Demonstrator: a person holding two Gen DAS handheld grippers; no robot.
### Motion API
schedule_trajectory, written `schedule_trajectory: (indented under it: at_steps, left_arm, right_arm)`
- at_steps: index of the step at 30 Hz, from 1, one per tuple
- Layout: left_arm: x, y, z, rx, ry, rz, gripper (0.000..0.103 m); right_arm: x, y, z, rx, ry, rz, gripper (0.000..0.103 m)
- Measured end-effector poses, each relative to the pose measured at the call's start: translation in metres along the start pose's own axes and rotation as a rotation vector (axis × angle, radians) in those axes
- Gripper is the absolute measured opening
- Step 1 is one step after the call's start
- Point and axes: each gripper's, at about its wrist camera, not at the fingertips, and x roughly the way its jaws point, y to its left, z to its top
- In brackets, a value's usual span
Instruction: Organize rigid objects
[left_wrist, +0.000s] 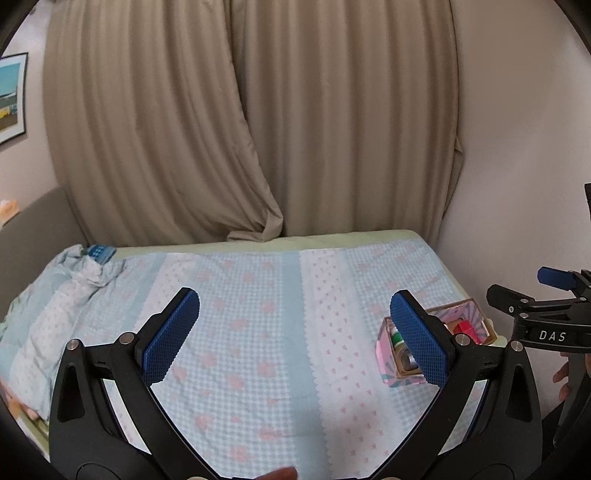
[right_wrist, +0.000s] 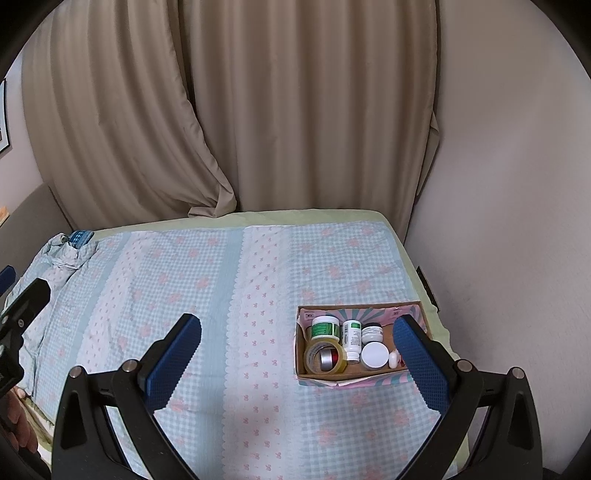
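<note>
Because the cardboard box (right_wrist: 360, 376) at the lower right of the right wrist view sits on a soft bed (right_wrist: 221, 295) near its edge, a careless nudge could tip out the jars (right_wrist: 325, 326) and tape roll (right_wrist: 325, 357) packed inside. Both the left claw (left_wrist: 295, 336) and right claw (right_wrist: 297, 360) hover above the bedspread, spread wide and holding nothing.

Blue-and-white gingham bedspread (right_wrist: 207, 280) with pink flowers; pink-and-teal striped box (right_wrist: 354, 380); beige curtains (right_wrist: 258, 110).
</note>
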Motion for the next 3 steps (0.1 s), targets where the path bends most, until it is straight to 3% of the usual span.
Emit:
schedule_trajectory:
  at_steps: [3]
  left_arm:
    - [0.0042,0.0047,-0.0002,-0.003,0.009,-0.011,0.103]
  right_arm:
    - [0.0017,0.0037,0.0,0.006,0.003,-0.002,0.103]
